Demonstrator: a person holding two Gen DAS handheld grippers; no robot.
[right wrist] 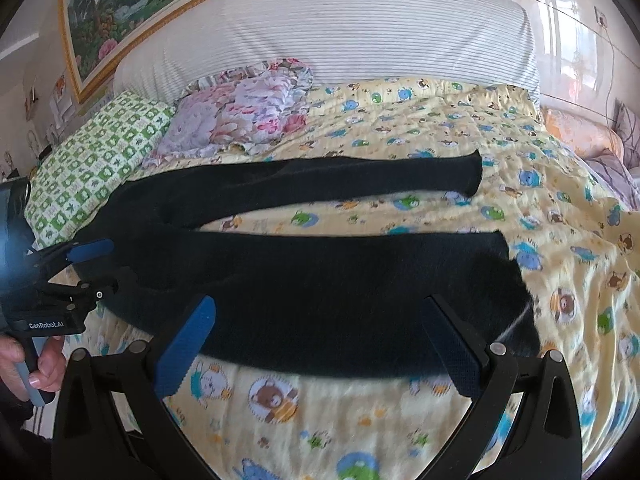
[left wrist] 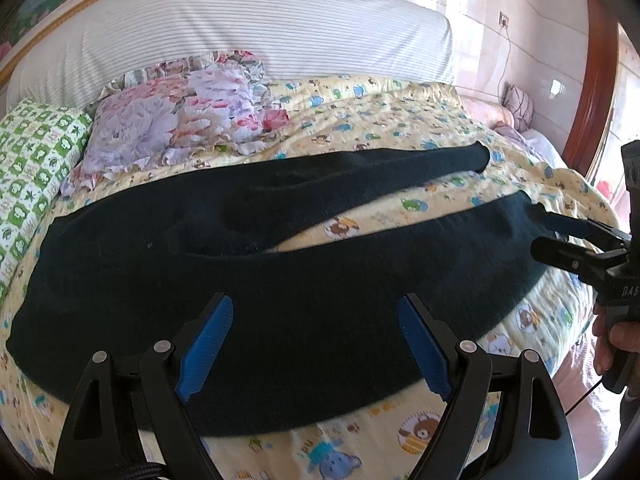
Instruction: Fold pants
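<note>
Looking along the left gripper (left wrist: 316, 344), its jaws spread wide above one pair of dark pants (left wrist: 248, 264) lying flat on the yellow quilt (left wrist: 400, 120), two legs apart; two pillows beyond. The right gripper (right wrist: 316, 348), jaws likewise spread, hovers over the near leg; bare quilt lies rightward.

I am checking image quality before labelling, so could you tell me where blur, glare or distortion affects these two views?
Left wrist view: fisheye bends the bed edge, and the black pants show almost no fabric detail. Right wrist view: motion blur smears the near pant cuff and the quilt prints; window glare washes out the wall at upper right.
</note>
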